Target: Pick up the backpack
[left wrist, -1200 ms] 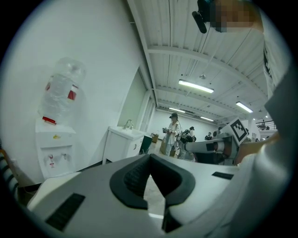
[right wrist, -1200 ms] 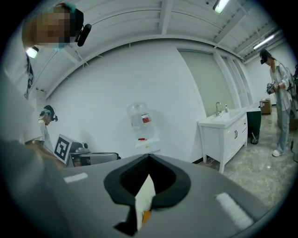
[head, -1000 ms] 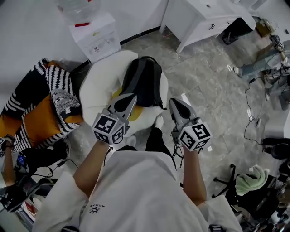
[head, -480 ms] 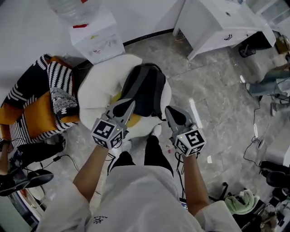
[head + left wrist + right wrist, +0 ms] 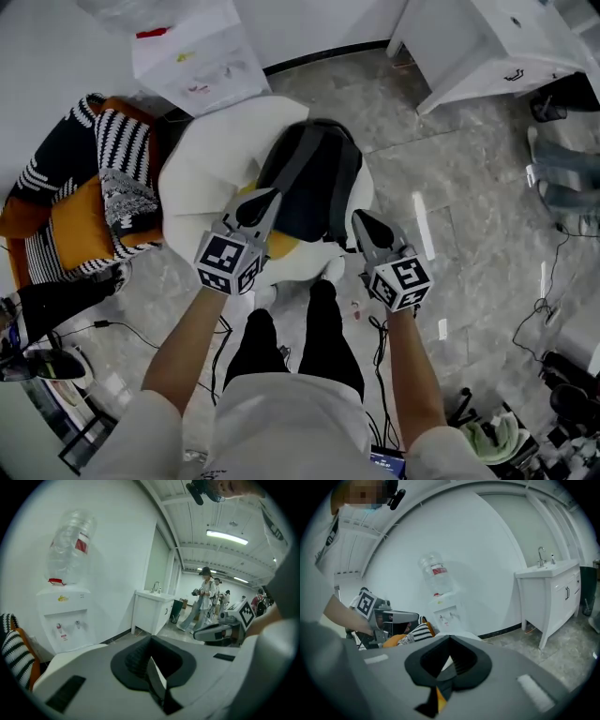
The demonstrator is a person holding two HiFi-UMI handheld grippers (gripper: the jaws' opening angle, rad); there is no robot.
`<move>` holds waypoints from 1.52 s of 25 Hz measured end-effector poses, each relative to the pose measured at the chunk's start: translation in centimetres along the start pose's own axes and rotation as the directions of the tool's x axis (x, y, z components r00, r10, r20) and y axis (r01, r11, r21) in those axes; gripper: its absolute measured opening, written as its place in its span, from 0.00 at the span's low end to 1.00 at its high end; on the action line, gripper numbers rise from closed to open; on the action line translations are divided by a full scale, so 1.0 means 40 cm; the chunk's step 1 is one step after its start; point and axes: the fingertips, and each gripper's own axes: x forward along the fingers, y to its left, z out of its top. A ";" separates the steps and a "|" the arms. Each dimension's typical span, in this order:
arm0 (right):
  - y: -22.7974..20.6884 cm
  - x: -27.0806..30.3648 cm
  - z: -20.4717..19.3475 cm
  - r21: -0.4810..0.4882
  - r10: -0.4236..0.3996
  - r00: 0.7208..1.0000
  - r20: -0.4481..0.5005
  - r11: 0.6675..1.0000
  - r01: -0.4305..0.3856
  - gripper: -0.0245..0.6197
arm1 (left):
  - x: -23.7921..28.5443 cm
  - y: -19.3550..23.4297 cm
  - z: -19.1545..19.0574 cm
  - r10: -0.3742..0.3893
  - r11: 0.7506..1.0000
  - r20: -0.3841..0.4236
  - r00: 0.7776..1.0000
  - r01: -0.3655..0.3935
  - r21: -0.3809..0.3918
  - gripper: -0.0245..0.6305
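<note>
A black-and-grey cloth backpack (image 5: 314, 183) is laid on a round white chair (image 5: 211, 169), its inside hidden. The jaws of the left gripper (image 5: 269, 196) and the right gripper (image 5: 360, 218) are pressed together, empty.

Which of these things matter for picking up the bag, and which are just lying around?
Part of the job:
- backpack, lying on the white round chair
- left gripper and right gripper, both shut and empty

Just lying about:
- water dispenser
- striped blanket
- white cabinet
</note>
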 end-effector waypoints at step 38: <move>-0.496 0.355 -0.457 0.082 -0.091 0.991 -0.097 0.992 0.099 0.04 | 0.493 0.256 -0.433 0.132 0.991 -0.144 0.981 -0.127 0.044 0.04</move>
